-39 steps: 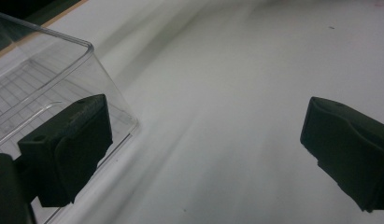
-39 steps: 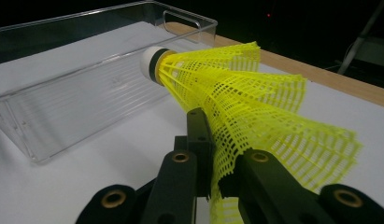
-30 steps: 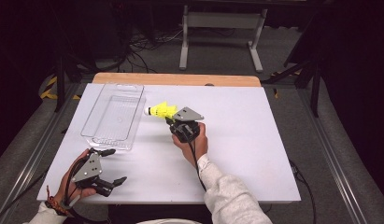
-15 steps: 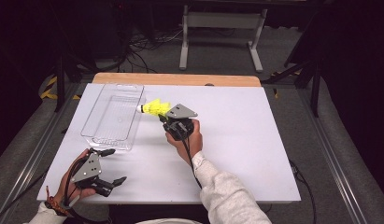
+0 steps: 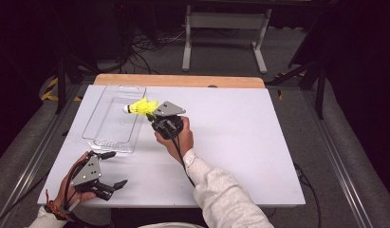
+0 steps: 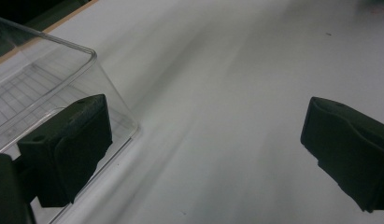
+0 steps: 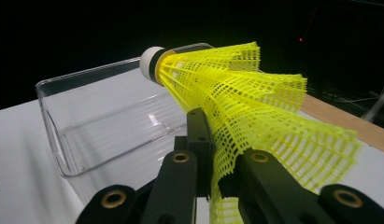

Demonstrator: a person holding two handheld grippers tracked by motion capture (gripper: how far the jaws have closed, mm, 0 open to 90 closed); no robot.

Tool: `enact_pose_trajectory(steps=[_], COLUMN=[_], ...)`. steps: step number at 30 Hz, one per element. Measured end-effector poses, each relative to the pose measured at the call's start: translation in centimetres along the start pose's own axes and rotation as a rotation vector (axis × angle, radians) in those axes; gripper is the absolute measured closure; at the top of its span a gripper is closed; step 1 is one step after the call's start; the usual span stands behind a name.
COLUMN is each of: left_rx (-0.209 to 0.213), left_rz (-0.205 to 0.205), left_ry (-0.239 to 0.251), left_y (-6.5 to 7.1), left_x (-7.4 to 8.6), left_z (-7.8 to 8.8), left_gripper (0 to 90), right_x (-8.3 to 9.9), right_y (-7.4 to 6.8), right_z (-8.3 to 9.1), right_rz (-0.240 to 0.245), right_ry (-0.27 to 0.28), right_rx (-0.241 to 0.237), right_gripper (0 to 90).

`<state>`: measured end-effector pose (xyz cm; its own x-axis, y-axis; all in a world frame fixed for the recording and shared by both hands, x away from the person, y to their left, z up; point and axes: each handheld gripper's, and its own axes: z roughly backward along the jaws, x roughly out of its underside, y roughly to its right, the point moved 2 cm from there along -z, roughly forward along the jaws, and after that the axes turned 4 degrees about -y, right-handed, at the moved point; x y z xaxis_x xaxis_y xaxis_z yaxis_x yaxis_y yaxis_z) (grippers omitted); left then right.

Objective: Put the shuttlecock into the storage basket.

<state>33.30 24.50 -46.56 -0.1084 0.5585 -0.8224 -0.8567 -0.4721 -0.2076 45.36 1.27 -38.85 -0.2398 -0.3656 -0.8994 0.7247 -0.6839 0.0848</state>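
Clearly light and flimsy: yellow plastic shuttlecock (image 5: pixel 141 107), mesh skirt pinched in right hand-held gripper (image 5: pixel 152 114), held above right rim of clear bin (image 5: pixel 95 137). Skirt crushes easily; cork end is firmer. Left hand-held gripper (image 5: pixel 114 169) spread, near-left on desk (image 5: pixel 259 142).

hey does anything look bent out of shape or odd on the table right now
Yes: the yellow shuttlecock has its mesh skirt pinched and creased where the right gripper clamps it, so the skirt flares unevenly. The clear plastic bin sits flat and looks intact.
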Motion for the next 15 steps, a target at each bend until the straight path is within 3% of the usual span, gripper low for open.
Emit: enact_pose_trajectory(steps=[15], left_rx=[-0.006], left_rz=[0.000], left_ry=[0.008], left_y=[0.0], left_x=[0.1], left_z=[0.4], left_gripper=[3.1], right_x=[-1.2], right_y=[-2.0], right_z=[-1.9], right_rz=[0.028], right_ry=[-0.009], right_rx=[-0.052], right_gripper=[87.5])
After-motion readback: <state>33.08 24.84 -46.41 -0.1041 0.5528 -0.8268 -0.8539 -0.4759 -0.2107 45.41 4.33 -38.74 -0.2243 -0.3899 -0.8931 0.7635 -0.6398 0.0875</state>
